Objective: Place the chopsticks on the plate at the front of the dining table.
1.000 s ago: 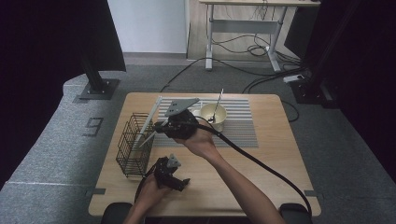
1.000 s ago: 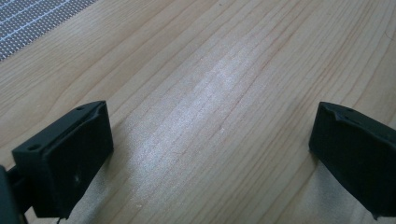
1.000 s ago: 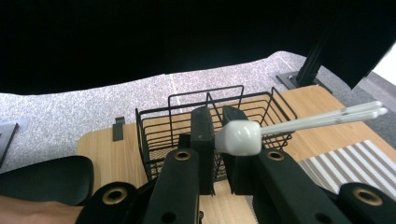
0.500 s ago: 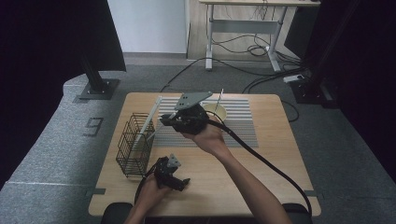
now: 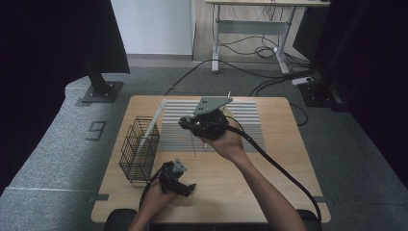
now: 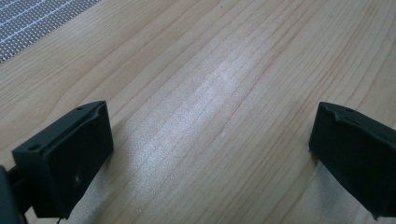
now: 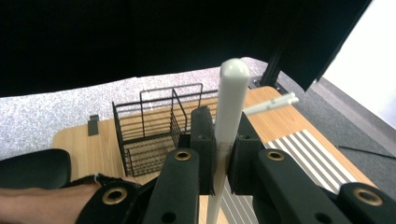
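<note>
While the white stick is clamped and lifted, we judge the job about halfway done.

With our right hand-held gripper (image 5: 192,126) closed on the white stick (image 7: 229,112), we hold it above the striped mat (image 5: 250,118) on the surface (image 5: 269,168), its lower end hanging free below the jaws in the high view. The wire basket (image 5: 139,149) stands near the left edge of the surface, with one white stick (image 5: 153,120) already leaning out of it; our guess is that ours goes there too, so the carry across and the drop remain. A bowl (image 5: 230,117) sits partly hidden behind the right hand. Our left hand-held gripper (image 5: 179,179) rests low near the front edge, jaws wide apart with bare wood between them, holding nothing.
</note>
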Demonstrator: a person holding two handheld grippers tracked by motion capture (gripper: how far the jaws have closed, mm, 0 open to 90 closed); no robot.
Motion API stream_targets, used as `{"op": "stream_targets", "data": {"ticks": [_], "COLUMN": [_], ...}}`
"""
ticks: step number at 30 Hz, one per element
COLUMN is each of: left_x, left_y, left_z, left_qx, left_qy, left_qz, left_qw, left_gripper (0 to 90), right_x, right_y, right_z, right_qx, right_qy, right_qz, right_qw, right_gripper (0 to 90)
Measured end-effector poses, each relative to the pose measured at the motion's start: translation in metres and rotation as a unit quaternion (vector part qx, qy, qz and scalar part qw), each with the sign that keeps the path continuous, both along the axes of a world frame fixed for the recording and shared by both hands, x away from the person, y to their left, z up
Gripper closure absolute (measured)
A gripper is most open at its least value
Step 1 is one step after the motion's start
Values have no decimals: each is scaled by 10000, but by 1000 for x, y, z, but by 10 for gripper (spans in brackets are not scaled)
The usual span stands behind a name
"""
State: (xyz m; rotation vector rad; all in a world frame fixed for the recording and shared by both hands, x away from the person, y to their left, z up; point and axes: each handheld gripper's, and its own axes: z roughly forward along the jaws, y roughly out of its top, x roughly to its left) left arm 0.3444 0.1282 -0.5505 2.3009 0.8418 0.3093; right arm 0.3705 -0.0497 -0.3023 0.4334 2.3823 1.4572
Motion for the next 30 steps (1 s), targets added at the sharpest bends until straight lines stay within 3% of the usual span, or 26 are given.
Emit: {"op": "stream_targets", "data": {"ticks": [5, 10, 14, 16, 20, 24, 30], "left_x": [0, 0, -2, -4, -7, -13, -17], "left_y": [-1, 1, 2, 4, 3, 0, 2], "left_z": [2, 6, 10, 15, 19, 23, 28], "left_qx": [21, -192, -356, -550, -545, -496, -647], "left_qy": [45, 118, 62, 10, -63, -226, -406], "left_qz": [29, 0, -132, -290, -387, -511, -579], "left_qw": [10000, 9997, 9993, 9981, 9977, 9972, 9954], "left_gripper": [15, 72, 72, 72, 79, 147, 273], "right_x": [1, -3, -6, -9, -14, -20, -25], "right_y": [-7, -8, -8, -6, -4, 0, 3], "right_z": [-12, -22, -27, -32, -38, -45, -51], "right_qx": [-24, -13, 7, 35, 76, 94, 145], "right_qy": [37, 85, 117, 144, 197, 241, 304], "right_qz": [-41, 32, 91, 160, 270, 372, 500], "right_qw": [10000, 10000, 9999, 9998, 9994, 9990, 9982], "right_gripper": [829, 829, 829, 829, 829, 828, 829]}}
